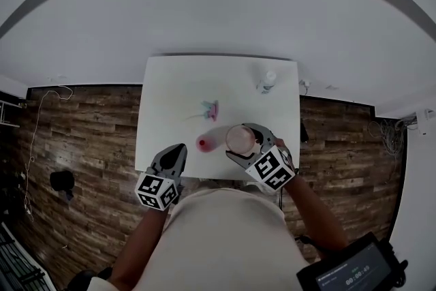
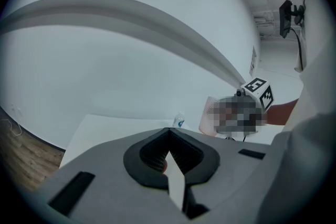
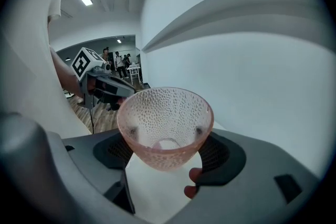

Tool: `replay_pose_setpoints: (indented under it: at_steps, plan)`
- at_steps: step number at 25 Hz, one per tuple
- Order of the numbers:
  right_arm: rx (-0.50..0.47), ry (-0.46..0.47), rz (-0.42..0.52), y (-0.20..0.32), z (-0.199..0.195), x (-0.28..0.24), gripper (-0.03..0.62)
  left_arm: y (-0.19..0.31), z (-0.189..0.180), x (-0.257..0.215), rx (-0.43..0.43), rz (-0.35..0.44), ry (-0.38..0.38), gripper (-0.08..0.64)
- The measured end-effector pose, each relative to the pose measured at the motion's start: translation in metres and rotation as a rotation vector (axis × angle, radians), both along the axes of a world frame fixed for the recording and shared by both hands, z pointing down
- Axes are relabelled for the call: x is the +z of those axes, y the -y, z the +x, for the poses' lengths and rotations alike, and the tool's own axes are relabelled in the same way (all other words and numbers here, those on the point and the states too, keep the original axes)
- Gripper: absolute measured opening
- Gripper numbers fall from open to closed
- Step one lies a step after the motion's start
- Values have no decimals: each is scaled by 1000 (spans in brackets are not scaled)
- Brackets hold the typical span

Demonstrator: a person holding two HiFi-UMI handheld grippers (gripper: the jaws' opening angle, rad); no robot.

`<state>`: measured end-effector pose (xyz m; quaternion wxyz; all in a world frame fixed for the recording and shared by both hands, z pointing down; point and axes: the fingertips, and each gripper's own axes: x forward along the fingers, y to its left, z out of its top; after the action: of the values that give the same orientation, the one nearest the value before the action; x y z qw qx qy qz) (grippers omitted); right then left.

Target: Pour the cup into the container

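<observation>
Translucent pink plastic cup with a dimpled wall (image 3: pixel 165 123), clamped at its lower half between the two black pads of the right gripper (image 1: pixel 244 141), mouth turned towards that gripper's camera. Held over the near part of the white rectangular table (image 1: pixel 170 99), close to its front edge.

Just left of the cup, a pink round container with a red inside (image 1: pixel 206 143) on the tabletop; touching the cup or not, impossible to tell from the head view. Nothing between cup and container.

Further left, at the table's near edge, the left gripper (image 1: pixel 174 155), jaws drawn together with nothing between them, tips pointing across the table and apart from the container.

Beyond the container, near the table's middle, a small teal-and-pink item (image 1: pixel 211 108), too small to make out. Near the far right corner, a small clear bottle with a white cap (image 1: pixel 267 81), upright, well apart from the cup. Brown wood-plank floor (image 1: pixel 82 140) on both sides of the table.
</observation>
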<state>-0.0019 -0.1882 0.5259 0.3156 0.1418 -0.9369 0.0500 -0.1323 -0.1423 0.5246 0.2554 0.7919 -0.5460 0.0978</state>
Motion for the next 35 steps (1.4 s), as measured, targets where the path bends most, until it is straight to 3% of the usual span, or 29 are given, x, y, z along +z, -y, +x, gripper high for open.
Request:
replay_pose_setpoints:
  at_steps: [8, 35]
  plan:
    - [9, -13, -8, 1, 28, 27, 370, -1, 24, 12, 14, -15, 6, 11]
    - [-33, -179, -53, -32, 46, 206, 370, -61, 57, 39, 75, -111, 86, 11]
